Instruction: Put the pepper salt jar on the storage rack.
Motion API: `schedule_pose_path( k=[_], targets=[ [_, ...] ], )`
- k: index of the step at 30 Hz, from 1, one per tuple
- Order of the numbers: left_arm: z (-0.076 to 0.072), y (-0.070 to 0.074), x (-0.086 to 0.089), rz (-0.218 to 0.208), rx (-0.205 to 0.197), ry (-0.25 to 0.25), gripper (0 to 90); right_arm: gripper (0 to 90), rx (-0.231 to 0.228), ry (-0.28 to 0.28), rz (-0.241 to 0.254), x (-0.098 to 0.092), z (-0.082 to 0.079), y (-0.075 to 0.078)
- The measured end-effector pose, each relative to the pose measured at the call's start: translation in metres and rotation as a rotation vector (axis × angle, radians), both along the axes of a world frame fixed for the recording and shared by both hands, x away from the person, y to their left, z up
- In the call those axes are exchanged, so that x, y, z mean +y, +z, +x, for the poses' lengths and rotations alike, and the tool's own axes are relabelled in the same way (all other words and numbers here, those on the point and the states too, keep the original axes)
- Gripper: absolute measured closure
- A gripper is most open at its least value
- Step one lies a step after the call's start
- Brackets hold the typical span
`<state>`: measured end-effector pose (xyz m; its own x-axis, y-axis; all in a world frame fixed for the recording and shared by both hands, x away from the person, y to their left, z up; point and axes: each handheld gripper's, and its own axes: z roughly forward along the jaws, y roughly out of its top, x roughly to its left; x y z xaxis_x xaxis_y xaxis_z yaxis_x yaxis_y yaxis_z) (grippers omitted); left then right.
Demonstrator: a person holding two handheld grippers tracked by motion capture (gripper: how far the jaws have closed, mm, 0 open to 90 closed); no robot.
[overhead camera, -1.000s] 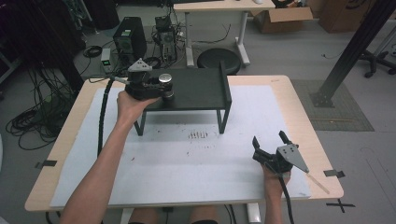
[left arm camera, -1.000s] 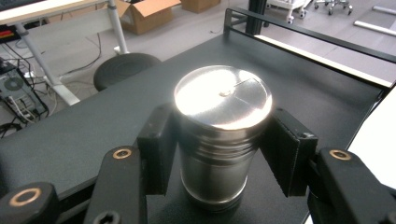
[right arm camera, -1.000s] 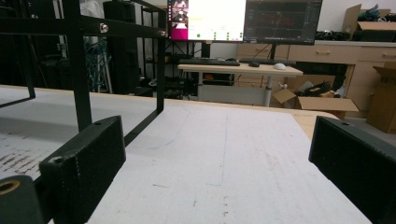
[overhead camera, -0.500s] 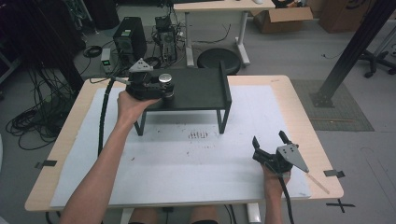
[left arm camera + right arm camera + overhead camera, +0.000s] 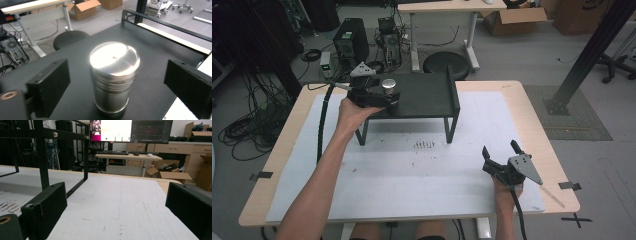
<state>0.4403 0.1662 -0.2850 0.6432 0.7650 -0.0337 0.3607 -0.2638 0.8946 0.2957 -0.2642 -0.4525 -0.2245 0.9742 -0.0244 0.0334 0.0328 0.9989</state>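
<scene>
A: Start at the left hand-held gripper (image 5: 115,82). What is it doing?

B: Its jaws have just been opening. In the left gripper view the two black pads stand wide, one on each side of the steel canister (image 5: 113,77), with clear gaps, so nothing presses on it. The canister sits between them, free.

A: And where is the canister?

B: Upright on the black shelf (image 5: 427,92), near its left end, lid up. I'd judge it was set there on purpose: the flat top carries it well, and the raised rail along the far side would stop it sliding off.

A: Why is the hand so close, then?

B: The left hand (image 5: 352,112) holds its tool at shelf height, level with the canister's body. That looks like a release just made; backing straight out would keep the pads from knocking it over.

A: The other side?

B: The right hand-held gripper (image 5: 504,155) rests low over the white mat on the bench (image 5: 532,125), well apart from the shelf. Its jaws are spread wide and hold nothing; the right gripper view shows bare mat between them. My guess is that it is parked out of the way.
</scene>
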Motion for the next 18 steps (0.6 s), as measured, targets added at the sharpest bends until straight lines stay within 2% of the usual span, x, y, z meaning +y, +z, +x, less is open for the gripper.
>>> schedule_pose_path(
  k=[5,18],
  targets=[
    [-0.0004,-0.0003,-0.0002,0.016,-0.001,0.015,0.8,3.3,0.000,-0.001,0.002,0.0001,-0.0001,0.0000],
    [-0.0096,0.0050,-0.0001,0.025,-0.025,-0.003,0.3,3.3,-0.001,-0.001,0.002,0.0001,-0.0002,-0.0001]
  ],
)
